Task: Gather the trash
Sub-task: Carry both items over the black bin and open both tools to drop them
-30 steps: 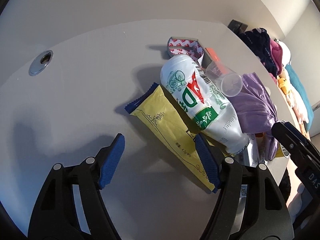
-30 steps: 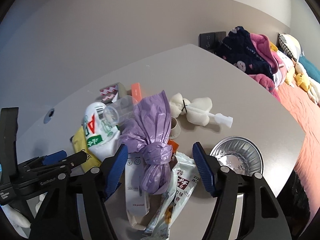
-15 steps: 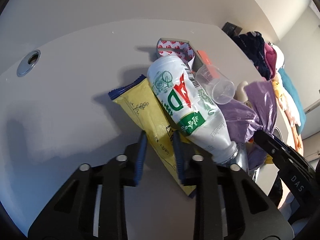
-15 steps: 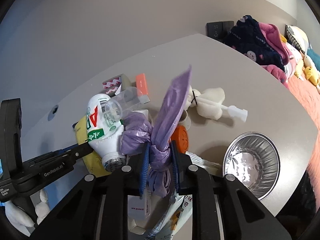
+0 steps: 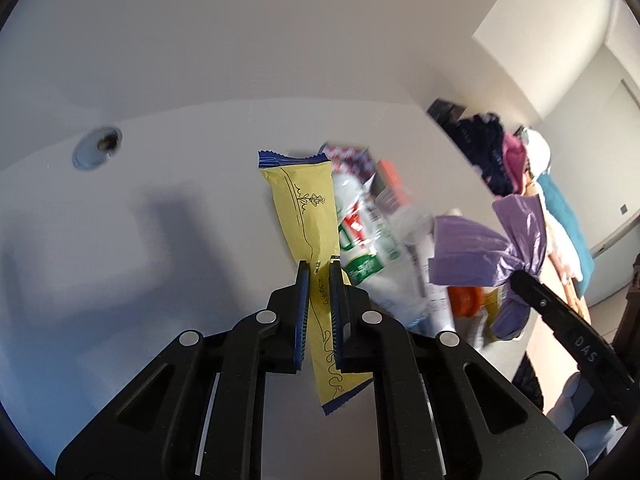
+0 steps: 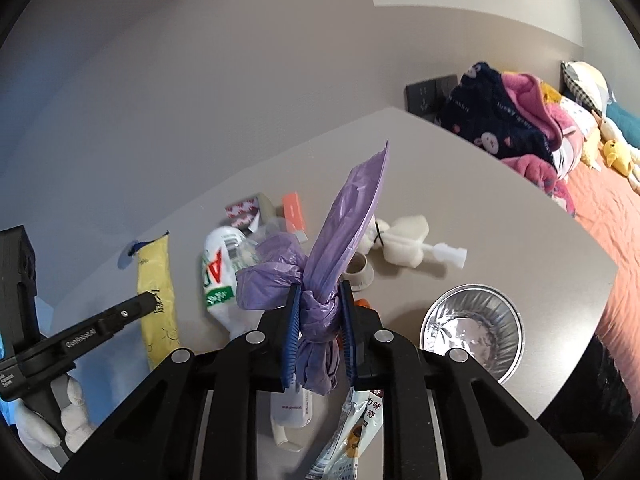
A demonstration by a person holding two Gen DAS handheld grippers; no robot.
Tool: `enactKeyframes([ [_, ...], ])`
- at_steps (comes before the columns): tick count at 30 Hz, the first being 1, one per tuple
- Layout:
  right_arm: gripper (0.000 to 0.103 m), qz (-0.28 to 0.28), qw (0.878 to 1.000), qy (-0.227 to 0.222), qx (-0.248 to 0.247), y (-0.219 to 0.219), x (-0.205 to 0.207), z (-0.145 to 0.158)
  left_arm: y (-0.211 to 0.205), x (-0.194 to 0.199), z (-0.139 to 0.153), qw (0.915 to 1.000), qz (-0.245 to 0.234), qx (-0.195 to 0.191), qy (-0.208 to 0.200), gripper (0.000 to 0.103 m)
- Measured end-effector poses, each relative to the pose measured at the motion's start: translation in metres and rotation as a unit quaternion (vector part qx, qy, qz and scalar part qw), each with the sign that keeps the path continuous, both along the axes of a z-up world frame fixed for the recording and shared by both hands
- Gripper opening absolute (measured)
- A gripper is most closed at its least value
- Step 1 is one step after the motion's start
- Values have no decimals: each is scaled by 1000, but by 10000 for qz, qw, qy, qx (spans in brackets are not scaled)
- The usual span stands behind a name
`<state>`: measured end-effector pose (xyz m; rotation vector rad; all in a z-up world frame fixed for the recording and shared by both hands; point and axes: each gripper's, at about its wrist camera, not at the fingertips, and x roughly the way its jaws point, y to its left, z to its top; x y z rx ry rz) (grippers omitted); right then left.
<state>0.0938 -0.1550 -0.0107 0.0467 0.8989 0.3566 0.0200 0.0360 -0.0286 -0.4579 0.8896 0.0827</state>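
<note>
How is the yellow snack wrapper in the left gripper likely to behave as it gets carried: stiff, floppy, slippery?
Probably light and fairly floppy: the yellow wrapper is flat and thin, pinched mid-length by the left gripper, with both crimped ends free. It may sway or fold when moved. Its glossy film looks slippery, so it could slide out of a narrow pinch, though the ribbed pads should help.

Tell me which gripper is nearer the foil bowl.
Right. The right gripper, clamped on the purple bag's knot, is just beside the foil bowl; the left gripper, holding the yellow wrapper, is beyond the bottle.
</note>
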Motion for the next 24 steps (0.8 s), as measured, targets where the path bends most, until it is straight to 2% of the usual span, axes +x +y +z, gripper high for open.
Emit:
enactKeyframes([
  [6,20,-116,9996,-218,97,-14,-15,21,-16,-5,22,9993,-215,1,-296,9],
  [12,20,-348,9985,-356,214,-37,-33,38,-46,-1,36,9967,-640,-28,-509,9],
  [24,20,-1034,9925,-627,187,-100,-69,61,-114,9,45,9860,-1533,-123,-649,9],
])
